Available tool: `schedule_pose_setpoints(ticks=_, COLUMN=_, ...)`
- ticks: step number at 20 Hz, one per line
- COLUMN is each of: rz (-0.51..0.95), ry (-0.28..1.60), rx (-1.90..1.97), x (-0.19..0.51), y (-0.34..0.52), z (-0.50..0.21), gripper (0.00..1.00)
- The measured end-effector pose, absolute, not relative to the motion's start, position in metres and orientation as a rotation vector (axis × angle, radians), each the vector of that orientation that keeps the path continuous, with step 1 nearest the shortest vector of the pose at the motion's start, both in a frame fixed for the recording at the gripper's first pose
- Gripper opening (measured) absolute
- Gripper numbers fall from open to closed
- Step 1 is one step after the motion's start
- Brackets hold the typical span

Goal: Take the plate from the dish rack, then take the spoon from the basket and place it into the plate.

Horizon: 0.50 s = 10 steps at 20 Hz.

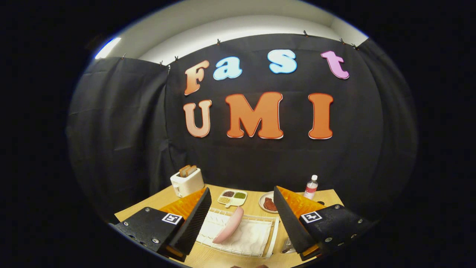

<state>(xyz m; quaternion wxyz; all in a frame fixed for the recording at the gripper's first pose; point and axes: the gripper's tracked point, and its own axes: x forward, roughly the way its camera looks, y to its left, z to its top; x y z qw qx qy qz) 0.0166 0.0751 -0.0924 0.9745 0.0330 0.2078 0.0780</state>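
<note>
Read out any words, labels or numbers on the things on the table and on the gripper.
Bottle: it has a label, too small to read.
Gripper: a square coded tag on each finger, a pattern with no letters; the gripper is open, with the plate in the dish rack between its fingers.
Toaster: no text to be seen.
So no readable text on these.

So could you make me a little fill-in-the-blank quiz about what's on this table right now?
1. The pink plate stands on edge in the white ____, between the fingers of the gripper.
2. The gripper's two fingers are spread ____, holding nothing.
3. Slices of bread stick up from the white ____ at the back of the table.
4. The clear bottle near the wall has a ____ cap.

Missing words: dish rack; open; toaster; white
</note>
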Motion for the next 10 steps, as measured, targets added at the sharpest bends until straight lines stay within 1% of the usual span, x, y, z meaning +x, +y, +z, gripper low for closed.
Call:
schedule_pose_setpoints(ticks=5, rz=0.190, ry=0.619, rx=0.069, x=0.027, y=0.103, z=-0.133, gripper=1.00)
schedule_pose_setpoints(ticks=10, rz=0.174, ry=0.826, rx=0.089, x=0.041, y=0.113, z=-0.163, gripper=0.99)
